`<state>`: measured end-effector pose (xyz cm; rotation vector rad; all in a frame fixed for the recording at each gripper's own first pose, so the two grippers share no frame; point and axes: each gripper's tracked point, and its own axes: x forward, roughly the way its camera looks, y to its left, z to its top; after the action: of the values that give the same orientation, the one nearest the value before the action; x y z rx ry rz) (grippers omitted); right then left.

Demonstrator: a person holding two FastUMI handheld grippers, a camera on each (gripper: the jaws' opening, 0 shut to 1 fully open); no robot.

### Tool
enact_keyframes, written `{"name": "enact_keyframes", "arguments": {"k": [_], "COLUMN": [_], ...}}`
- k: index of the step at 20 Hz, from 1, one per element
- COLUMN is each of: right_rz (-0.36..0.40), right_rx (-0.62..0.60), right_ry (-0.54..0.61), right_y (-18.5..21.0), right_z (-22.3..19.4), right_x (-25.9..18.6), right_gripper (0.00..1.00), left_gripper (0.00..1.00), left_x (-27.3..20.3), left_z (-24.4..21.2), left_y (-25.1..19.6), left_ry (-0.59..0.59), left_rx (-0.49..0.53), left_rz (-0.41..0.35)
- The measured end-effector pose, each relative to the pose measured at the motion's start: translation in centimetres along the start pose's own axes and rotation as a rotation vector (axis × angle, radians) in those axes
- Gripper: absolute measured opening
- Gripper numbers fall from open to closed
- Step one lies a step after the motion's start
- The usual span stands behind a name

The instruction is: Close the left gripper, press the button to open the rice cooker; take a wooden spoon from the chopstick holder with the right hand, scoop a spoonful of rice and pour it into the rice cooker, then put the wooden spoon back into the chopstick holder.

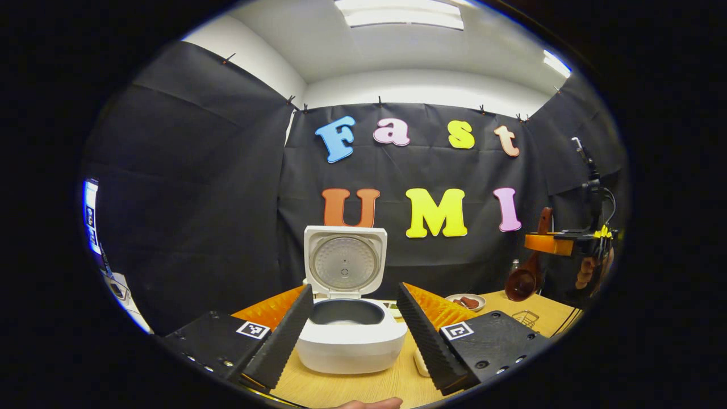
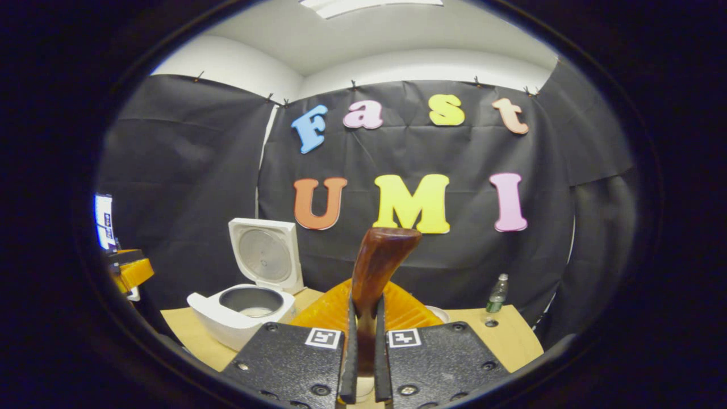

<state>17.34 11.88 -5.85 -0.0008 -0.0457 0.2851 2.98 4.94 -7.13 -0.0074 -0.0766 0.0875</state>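
Observation:
The white rice cooker (image 1: 351, 341) stands open on the wooden table, lid (image 1: 345, 261) upright and dark inner pot (image 1: 346, 312) showing. My left gripper (image 1: 353, 289) is open, its fingers flanking the cooker from in front without touching it. At the far right, the right gripper (image 1: 568, 241) holds the brown wooden spoon (image 1: 525, 278) above the table, bowl end hanging down. In the right gripper view, my right gripper (image 2: 363, 309) is shut on the spoon's handle (image 2: 379, 264), which sticks up between the fingers. The cooker (image 2: 241, 309) sits to the left there.
A small plate with food (image 1: 467, 301) and a wire holder (image 1: 525, 318) sit on the table's right side. A plastic bottle (image 2: 497, 292) stands near the back right edge. The left gripper (image 2: 130, 271) shows at the far left. A hand's fingertip (image 1: 369, 403) shows at the bottom edge.

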Motion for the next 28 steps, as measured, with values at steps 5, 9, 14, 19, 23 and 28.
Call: {"name": "enact_keyframes", "arguments": {"k": [5,9,14,19,23,28], "right_rz": [-0.151,-0.199,-0.237,-0.217,-0.295,-0.346], "right_rx": [0.028,0.112,0.159,0.213,0.192,0.120], "right_ry": [0.029,0.091,0.168,0.225,0.210,0.165], "right_y": [-7.3,-10.9,-12.9,-13.5,-15.8,-16.3], "right_z": [-3.1,-7.2,-12.2,-14.7,-14.7,-12.3], "right_x": [-0.7,-0.1,1.8,3.2,2.3,-0.1], "right_gripper": [0.19,0.20,0.20,0.25,0.48,0.89], "left_gripper": [0.94,0.94,0.94,0.94,0.94,0.94], "left_x": [1.3,1.2,1.7,2.3,2.5,3.3], "left_z": [-0.3,-1.1,-1.6,-1.8,-1.7,-2.0], "left_y": [-3.2,-4.1,-4.3,-4.8,-4.8,-4.3], "left_ry": [0.024,0.071,0.090,0.103,0.110,0.127], "left_rx": [-0.019,0.017,0.023,0.047,0.057,0.034], "left_rz": [-0.076,-0.109,-0.103,-0.100,-0.094,-0.076]}}
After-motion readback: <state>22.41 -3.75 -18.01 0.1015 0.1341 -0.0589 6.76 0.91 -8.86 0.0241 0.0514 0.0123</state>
